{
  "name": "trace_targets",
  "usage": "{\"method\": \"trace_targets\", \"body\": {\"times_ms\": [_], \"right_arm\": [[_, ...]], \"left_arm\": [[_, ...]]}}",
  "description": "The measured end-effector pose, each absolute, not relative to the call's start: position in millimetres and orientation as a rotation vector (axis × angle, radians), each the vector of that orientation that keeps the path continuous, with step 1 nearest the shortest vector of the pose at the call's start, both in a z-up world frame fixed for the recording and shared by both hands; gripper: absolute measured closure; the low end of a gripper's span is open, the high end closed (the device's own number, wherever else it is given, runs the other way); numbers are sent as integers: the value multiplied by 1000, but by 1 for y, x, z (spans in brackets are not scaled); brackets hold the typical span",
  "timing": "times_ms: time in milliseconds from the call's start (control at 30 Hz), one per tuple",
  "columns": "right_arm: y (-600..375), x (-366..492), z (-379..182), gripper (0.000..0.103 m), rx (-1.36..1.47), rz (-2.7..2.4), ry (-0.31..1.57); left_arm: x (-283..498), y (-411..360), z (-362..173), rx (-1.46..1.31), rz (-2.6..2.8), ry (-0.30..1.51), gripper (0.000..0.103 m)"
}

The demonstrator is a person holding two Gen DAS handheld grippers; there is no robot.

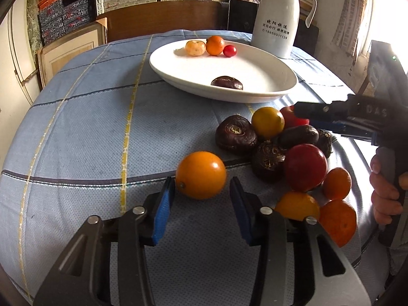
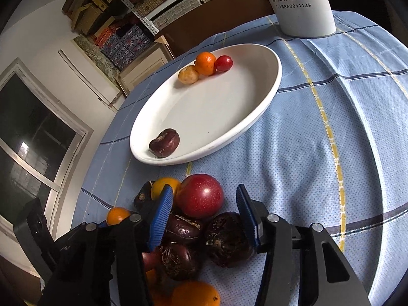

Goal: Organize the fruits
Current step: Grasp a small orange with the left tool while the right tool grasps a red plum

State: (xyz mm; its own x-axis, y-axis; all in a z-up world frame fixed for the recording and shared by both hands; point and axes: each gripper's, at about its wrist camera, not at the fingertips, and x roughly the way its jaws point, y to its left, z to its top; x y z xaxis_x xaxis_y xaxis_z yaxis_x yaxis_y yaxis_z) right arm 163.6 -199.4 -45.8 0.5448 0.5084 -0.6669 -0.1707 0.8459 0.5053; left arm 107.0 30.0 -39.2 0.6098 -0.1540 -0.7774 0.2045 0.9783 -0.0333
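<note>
A white oval plate (image 1: 267,89) (image 2: 255,117) holds a pale orange fruit (image 1: 195,47), an orange (image 1: 215,45), a small red fruit (image 1: 229,50) and a dark chestnut (image 1: 227,83) (image 2: 164,142). A pile of dark chestnuts, red and orange fruits lies on the cloth. My left gripper (image 1: 202,188) is open, its blue pads on either side of an orange fruit (image 1: 201,175). My right gripper (image 2: 204,202) is open over the pile, around a red fruit (image 2: 200,195); it also shows in the left wrist view (image 1: 301,113).
A white thermos jug (image 1: 278,17) (image 2: 303,5) stands behind the plate. The table has a blue checked cloth (image 1: 89,127). Shelves with boxes and a wooden cabinet stand beyond the table's far edge. A hand (image 1: 385,191) holds the right gripper's handle.
</note>
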Motion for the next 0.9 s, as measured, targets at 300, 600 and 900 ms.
{"method": "trace_targets", "body": {"times_ms": [300, 600, 900], "right_arm": [[-191, 163, -45, 64, 360, 434, 883], [-197, 157, -35, 65, 350, 408, 835], [-220, 149, -14, 65, 411, 391, 738]], "left_arm": [[109, 33, -41, 38, -221, 897, 59], [110, 41, -38, 1, -191, 875, 66], [114, 36, -12, 30, -143, 774, 66]]}}
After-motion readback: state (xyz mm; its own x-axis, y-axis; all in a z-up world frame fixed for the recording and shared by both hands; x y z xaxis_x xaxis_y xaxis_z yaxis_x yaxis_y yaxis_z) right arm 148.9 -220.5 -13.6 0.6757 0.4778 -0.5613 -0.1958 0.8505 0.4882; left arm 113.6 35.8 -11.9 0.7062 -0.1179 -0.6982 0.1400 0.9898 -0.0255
